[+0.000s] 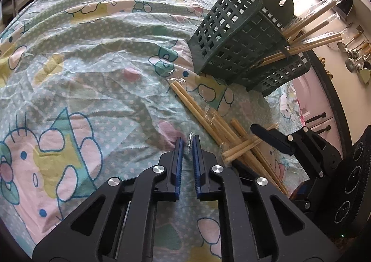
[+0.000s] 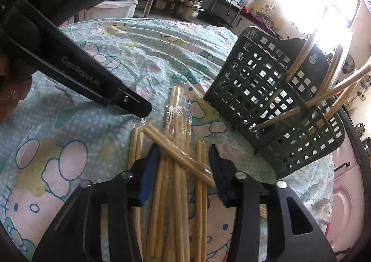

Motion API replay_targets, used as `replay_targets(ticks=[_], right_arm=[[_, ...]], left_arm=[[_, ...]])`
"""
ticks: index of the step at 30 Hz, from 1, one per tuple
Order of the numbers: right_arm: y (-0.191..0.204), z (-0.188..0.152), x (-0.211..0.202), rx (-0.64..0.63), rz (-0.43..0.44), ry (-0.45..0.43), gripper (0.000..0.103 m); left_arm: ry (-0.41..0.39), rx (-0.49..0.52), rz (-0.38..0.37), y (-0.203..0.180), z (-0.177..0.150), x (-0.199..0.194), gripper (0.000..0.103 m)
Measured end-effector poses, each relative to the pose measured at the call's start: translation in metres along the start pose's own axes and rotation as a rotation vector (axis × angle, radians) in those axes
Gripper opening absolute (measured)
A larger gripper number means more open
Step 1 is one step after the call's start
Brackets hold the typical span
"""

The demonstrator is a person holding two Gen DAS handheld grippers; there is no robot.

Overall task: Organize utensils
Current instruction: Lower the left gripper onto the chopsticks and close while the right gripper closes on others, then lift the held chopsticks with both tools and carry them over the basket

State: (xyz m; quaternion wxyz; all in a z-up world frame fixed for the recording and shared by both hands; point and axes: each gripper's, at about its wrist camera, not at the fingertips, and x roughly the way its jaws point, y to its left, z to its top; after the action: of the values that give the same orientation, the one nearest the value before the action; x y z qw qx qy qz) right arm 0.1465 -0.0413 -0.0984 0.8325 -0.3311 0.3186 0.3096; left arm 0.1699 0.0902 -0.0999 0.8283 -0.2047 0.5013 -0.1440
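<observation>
We hold both grippers low over a table spread with a cartoon-print cloth (image 1: 92,58) under clear plastic. Our left gripper (image 1: 187,143) has its blue pads drawn nearly together, pinching a thin edge of clear wrapper (image 1: 190,143) at their tips. Our right gripper (image 2: 184,164) stands with its jaws spread either side of a loose pile of wrapped bamboo chopsticks (image 2: 178,169) lying crossed on the cloth; the pads do not visibly press on any of them (one pair lies diagonally between the fingers). Just beyond the pile, a dark green slotted utensil holder (image 2: 266,90) rests on the cloth, tilted. Several wrapped chopstick pairs (image 1: 308,30) already stick out of its compartments, though we cannot tell which one holds each pair.
</observation>
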Motion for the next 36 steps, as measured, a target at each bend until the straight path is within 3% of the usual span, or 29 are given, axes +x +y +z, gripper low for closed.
replay_targets(ticks=[8,10,17,23,27,36], right_arm=[[-0.004,0.004,-0.007,0.023,0.022,-0.037,0.02],[-0.01,0.004,-0.011,0.043,0.03,-0.05,0.006],[-0.034,0.003,-0.02,0.166,0.068,-0.064,0.001],[-0.029,0.003,-0.022,0.141,0.12,-0.048,0.003],[-0.02,0.006,-0.015,0.079,0.123,-0.016,0.024],[0.002,0.017,0.001,-0.039,0.1,0.017,0.035]], left_arm=[[-0.006,-0.006,-0.02,0.005,0.0,-0.005,0.001],[-0.012,-0.008,-0.029,0.006,-0.001,-0.008,0.001],[-0.035,-0.001,-0.046,0.001,-0.001,-0.019,0.001],[-0.051,0.017,-0.05,-0.005,0.0,-0.028,0.0],[-0.069,0.032,-0.044,-0.007,0.002,-0.038,0.0],[-0.094,0.042,-0.023,0.001,0.0,-0.059,0.0]])
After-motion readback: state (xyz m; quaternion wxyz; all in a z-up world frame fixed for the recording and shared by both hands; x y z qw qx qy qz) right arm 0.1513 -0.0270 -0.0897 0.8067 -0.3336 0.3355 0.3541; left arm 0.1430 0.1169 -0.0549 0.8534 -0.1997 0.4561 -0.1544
